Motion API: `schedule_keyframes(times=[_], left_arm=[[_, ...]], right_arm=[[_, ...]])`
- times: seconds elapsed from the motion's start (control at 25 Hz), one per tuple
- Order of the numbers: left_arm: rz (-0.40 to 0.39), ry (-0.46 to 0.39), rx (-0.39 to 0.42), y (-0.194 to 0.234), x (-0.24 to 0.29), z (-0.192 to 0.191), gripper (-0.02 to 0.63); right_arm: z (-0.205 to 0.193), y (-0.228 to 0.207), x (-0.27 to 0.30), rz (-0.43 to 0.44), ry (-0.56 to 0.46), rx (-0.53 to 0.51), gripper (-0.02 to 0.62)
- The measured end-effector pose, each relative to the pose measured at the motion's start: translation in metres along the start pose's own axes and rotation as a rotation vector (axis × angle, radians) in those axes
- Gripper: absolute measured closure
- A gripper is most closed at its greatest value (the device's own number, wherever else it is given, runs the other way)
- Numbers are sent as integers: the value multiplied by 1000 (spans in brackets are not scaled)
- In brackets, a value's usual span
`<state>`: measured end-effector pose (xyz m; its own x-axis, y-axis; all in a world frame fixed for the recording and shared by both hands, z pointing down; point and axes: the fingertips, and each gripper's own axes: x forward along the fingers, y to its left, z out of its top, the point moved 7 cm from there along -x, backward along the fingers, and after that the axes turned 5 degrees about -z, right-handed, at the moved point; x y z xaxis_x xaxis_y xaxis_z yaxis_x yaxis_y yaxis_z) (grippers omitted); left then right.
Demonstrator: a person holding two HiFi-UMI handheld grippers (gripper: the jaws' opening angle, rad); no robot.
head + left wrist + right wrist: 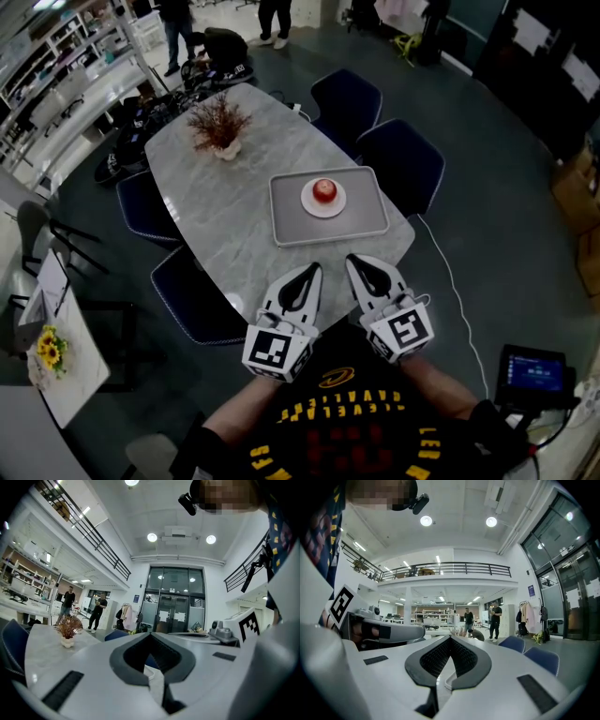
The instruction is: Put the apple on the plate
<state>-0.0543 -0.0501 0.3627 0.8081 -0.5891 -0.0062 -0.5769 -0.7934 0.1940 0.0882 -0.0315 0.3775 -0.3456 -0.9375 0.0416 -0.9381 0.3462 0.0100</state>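
The apple (324, 190) already sits on the plate (338, 204) (so the task looks done). The left tool (314, 270) and right tool (353, 261) are closed and empty, held off the tabletop (225, 216) with nothing left to carry.

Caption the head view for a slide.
The apple rests on the white plate on a grey tray, while left tongs and right tongs hover shut and empty near the table edge.

Head view: high over the table (216, 216), looking steeply down, near end closest; both gripper views: low at that end, level along their jaws into the hall; head and left gripper views share the potted plant (68, 629).
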Motion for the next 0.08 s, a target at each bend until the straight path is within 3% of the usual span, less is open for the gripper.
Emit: schedule_keyframes(times=[0.08], left_arm=[[0,-8,-3,3,-2,0,604]], right_arm=[[1,2,1,-3,3,5,589]])
